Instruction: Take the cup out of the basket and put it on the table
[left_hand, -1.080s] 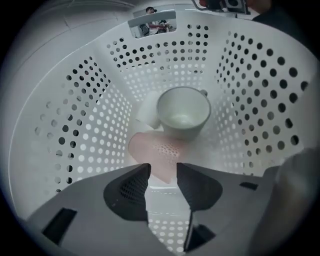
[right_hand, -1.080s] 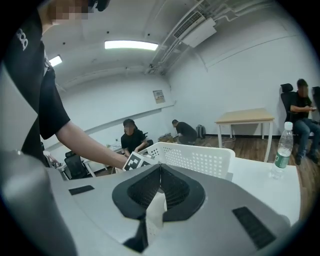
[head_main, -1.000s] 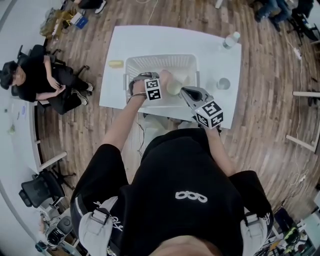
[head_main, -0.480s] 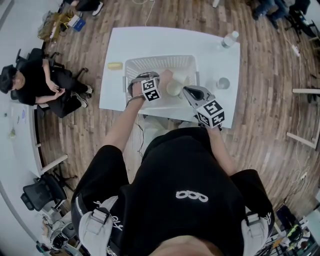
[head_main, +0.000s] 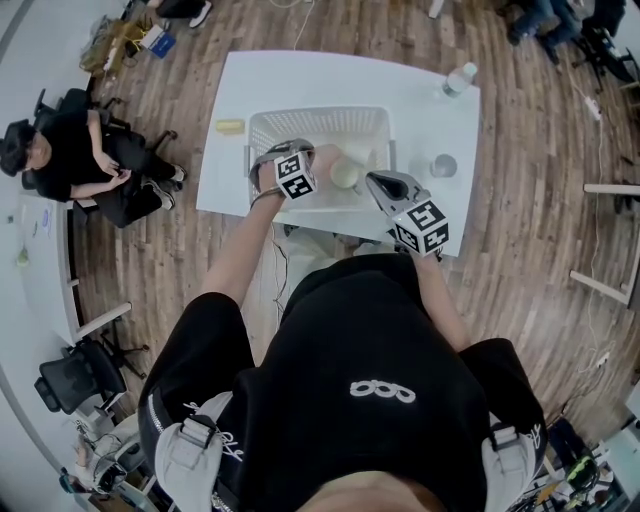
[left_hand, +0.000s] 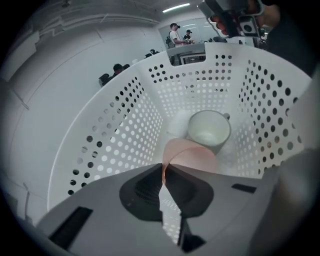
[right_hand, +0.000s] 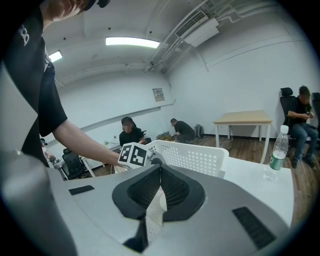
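Our left claw (left_hand: 163, 167), its jaws just closing, pinches the rim of the pink cup (left_hand: 192, 156) inside the white perforated basket (left_hand: 125, 125), beside a pale cup (left_hand: 207, 131), while our right claw (right_hand: 160, 167) hangs pressed together, empty, outside the basket over the white surface (head_main: 330, 80).

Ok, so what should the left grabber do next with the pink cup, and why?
Probably lift straight up. The left gripper has jaws that have just closed on the rim of the pink cup, which sits down inside the basket beside a white cup. Rising first should carry it clear of the basket's walls before it heads for the table.
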